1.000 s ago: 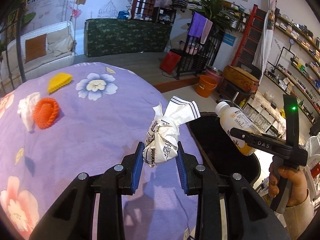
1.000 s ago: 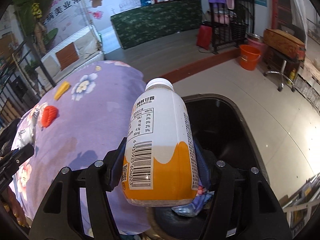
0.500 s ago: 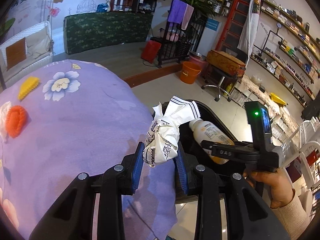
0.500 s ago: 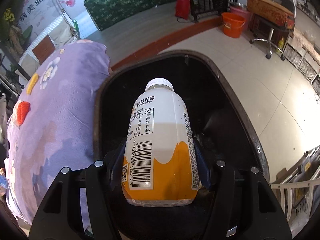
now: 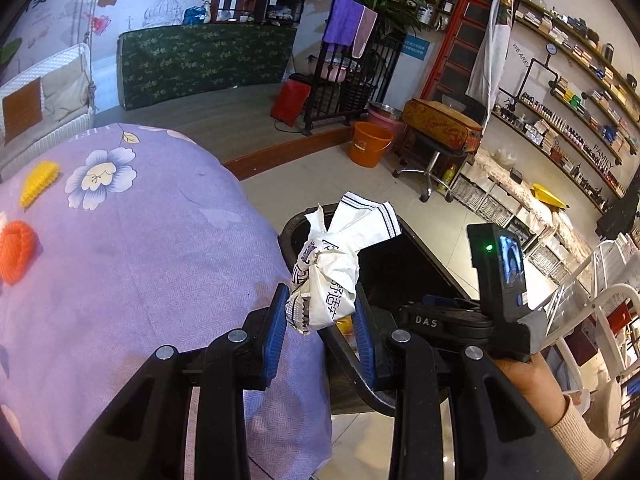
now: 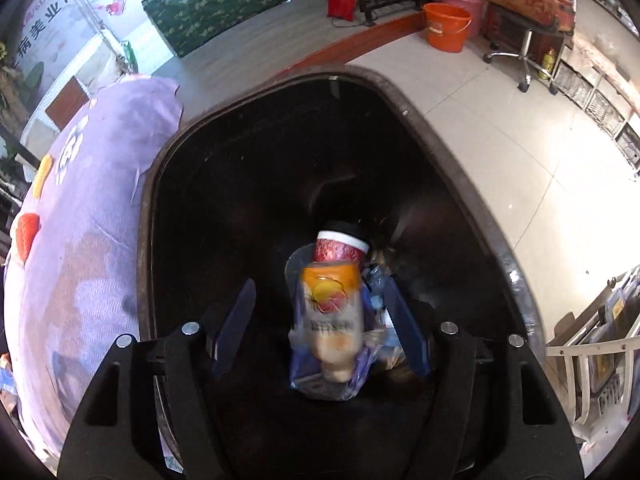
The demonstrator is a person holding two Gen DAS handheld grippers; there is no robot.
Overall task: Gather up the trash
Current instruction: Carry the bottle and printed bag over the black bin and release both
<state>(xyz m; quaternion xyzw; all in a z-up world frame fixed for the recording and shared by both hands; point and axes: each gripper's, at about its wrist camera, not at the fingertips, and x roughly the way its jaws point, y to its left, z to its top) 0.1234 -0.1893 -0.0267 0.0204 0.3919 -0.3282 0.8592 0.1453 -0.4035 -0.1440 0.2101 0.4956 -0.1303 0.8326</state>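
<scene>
My left gripper [image 5: 320,328] is shut on a crumpled white paper wrapper [image 5: 332,280] and holds it over the near rim of a black trash bin [image 5: 400,256], at the edge of the purple cloth. My right gripper [image 6: 320,332] is open above the bin's mouth [image 6: 168,184]. Below it, inside the bin, the orange-and-white bottle [image 6: 332,316] shows blurred, with a red cup [image 6: 340,246] and blue plastic wrappers beside it. The right gripper's body also shows in the left wrist view [image 5: 460,320], low over the bin.
A purple flowered tablecloth [image 5: 132,264] covers the table left of the bin, with an orange knitted piece [image 5: 16,246] and a yellow piece [image 5: 38,182] on it. An orange bucket [image 5: 368,150], a stool [image 5: 436,140] and white racks [image 5: 592,300] stand on the tiled floor.
My right gripper moved down over the bin, opened and let go of the bottle, which now lies inside. My left gripper moved right with the wrapper, up to the bin's rim.
</scene>
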